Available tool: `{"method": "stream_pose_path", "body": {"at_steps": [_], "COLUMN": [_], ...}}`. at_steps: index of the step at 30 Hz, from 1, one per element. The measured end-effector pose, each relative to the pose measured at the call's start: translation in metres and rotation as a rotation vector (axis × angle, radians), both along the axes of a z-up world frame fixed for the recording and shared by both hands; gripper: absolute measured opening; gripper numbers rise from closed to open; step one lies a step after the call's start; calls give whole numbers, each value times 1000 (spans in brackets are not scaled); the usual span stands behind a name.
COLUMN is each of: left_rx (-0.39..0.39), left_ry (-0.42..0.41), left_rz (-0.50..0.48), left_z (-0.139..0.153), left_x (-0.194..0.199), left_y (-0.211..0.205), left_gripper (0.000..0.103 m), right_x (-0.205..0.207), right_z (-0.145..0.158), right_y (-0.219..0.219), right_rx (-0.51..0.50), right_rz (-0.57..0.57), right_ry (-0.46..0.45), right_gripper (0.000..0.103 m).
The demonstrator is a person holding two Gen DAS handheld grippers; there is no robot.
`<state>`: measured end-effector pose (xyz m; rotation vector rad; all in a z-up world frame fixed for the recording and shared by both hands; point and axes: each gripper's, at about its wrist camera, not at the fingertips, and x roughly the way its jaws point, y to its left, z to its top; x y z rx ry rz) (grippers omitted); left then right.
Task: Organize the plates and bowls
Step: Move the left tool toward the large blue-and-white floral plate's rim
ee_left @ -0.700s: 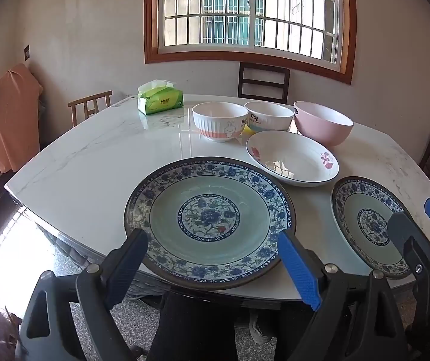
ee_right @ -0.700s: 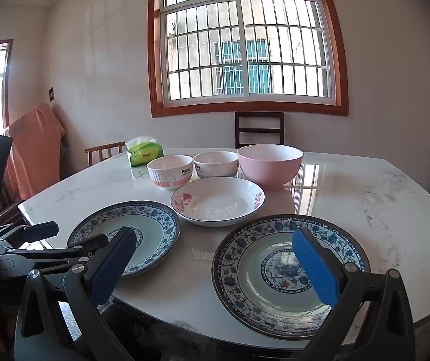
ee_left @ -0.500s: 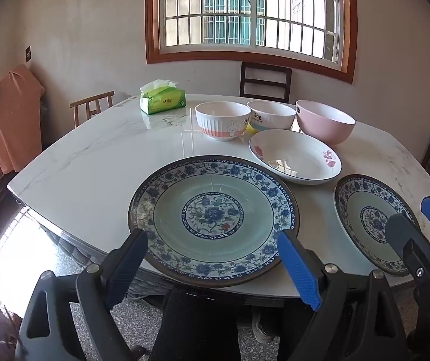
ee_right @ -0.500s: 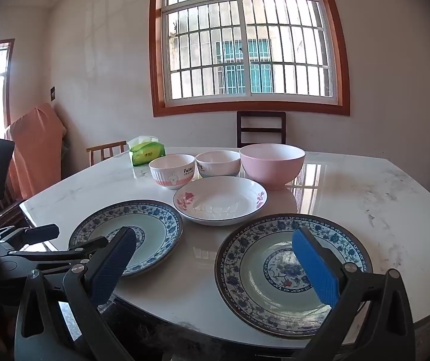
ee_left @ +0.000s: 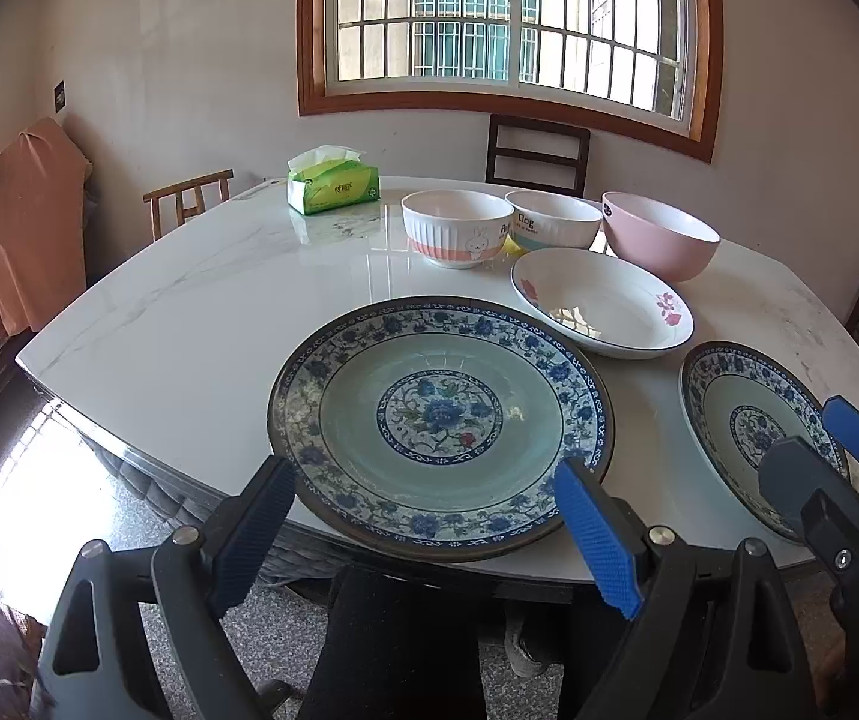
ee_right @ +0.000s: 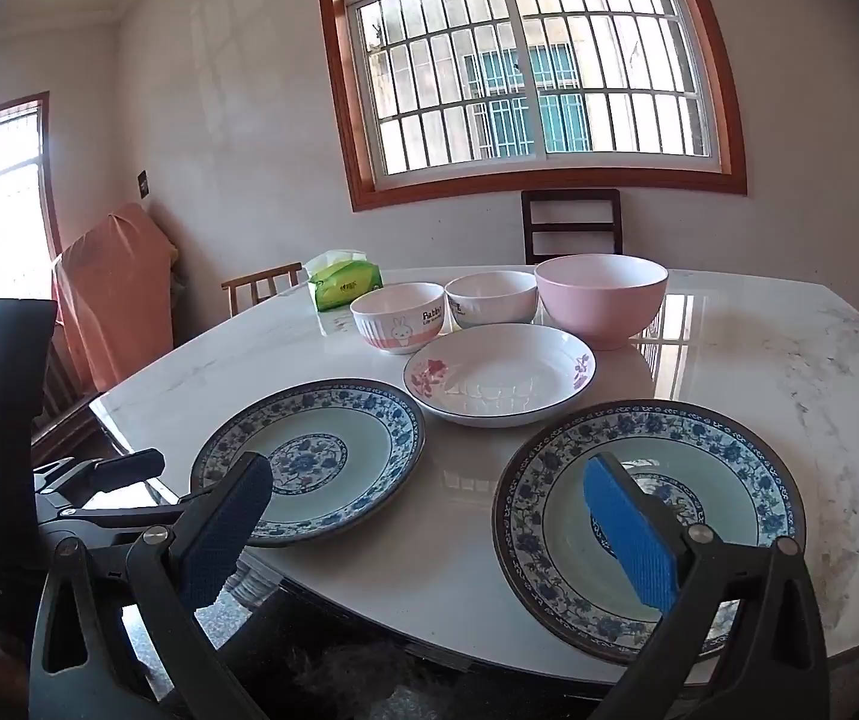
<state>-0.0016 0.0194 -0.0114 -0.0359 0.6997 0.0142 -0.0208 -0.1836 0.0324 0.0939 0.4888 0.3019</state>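
The left tool [ee_left: 423, 531] is hanging wide open, holding nothing, just in front of the big blue flower plate [ee_left: 440, 425] lying on the surface [ee_left: 189, 324].

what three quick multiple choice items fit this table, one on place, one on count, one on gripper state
1. The tissue pack lies:
A. at the table's far left
B. inside the pink bowl
C. on a plate

2. Blue-patterned plates:
A. one
B. two
C. four

3. The left gripper is:
A. shut on a bowl
B. shut on a plate
C. open, empty

Key: 1 A, it sits left of the bowls; 2 B, left plate and right plate; 3 C, its jaws stand wide, gripping nothing.
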Motion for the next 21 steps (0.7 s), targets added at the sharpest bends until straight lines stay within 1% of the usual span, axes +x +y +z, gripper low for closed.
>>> {"method": "stream_pose_path", "body": {"at_steps": [6, 13, 21], "left_rx": [2, 14, 19], "left_ry": [8, 4, 11], "left_rz": [6, 21, 33], "left_z": [-1, -3, -5], "left_x": [0, -1, 2], "left_y": [4, 5, 8], "left_gripper": [90, 90, 90], "right_x": [3, 5, 13], "right_z": [-3, -4, -6], "right_y": [5, 6, 7], "right_rx": [12, 62, 96], "right_rz": [35, 77, 107], "right_ry": [35, 65, 104], "right_gripper": [103, 103, 103]}}
